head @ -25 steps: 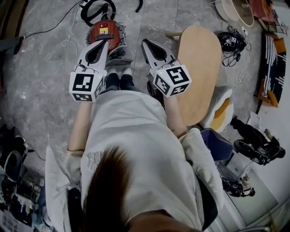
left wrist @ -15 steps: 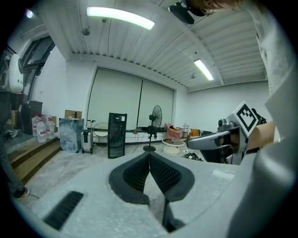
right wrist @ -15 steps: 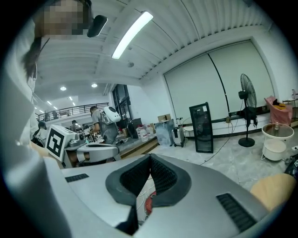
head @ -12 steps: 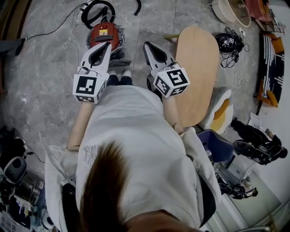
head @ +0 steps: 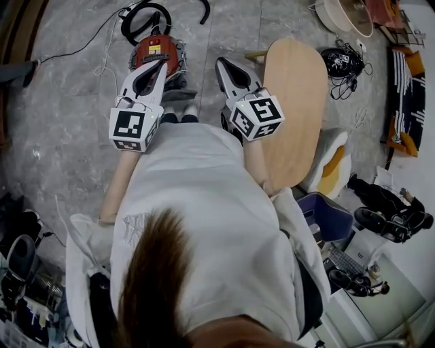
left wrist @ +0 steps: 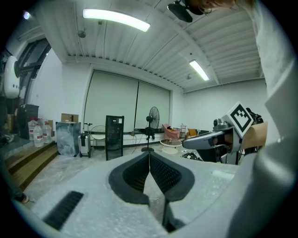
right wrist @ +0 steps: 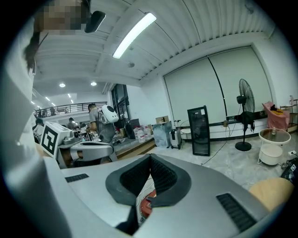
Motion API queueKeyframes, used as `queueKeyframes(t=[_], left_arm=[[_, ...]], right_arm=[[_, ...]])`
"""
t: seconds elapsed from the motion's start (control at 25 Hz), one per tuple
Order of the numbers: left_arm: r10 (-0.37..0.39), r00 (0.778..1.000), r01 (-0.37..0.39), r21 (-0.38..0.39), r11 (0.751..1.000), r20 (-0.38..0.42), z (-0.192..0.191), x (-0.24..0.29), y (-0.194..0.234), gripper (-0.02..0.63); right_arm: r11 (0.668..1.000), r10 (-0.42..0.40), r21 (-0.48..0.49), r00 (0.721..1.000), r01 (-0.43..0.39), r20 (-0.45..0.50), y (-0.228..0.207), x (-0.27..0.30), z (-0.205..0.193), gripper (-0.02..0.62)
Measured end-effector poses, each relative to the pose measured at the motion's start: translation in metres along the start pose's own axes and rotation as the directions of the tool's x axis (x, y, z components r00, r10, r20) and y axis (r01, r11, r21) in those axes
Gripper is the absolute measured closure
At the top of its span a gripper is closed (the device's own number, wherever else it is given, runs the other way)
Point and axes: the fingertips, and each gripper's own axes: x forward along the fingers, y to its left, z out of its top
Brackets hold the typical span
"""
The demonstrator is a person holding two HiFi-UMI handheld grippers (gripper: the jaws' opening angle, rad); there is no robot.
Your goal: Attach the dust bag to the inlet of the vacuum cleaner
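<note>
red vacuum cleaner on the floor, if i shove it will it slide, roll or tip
The red vacuum cleaner looks low and squat, so it probably will not tip. The smooth stone floor should let it slide; wheels are not visible. The black hose looped at its far side looks floppy and may drag.

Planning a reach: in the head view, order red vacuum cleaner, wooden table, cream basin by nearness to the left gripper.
1. red vacuum cleaner, just ahead of left gripper.
2. wooden table, right.
3. cream basin, top right corner.
</note>
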Motion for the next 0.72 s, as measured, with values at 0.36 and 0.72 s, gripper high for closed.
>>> queueKeyframes(t=[0.36,0.72], left_arm=[[0.006,1.000,-0.006,-0.015,1.000,-0.001,-0.004,-0.004,0.005,0.588],[0.011,1.000,-0.011,-0.023,1.000,-0.003,-0.009,-0.007,0.013,0.588]], right_arm=[[1.000,-0.002,-0.002,1.000,0.002,-0.010,0.002,0.003,-0.003,0.594],[1.000,-0.004,-0.010,1.000,0.004,-0.019,0.004,0.006,-0.006,0.594]])
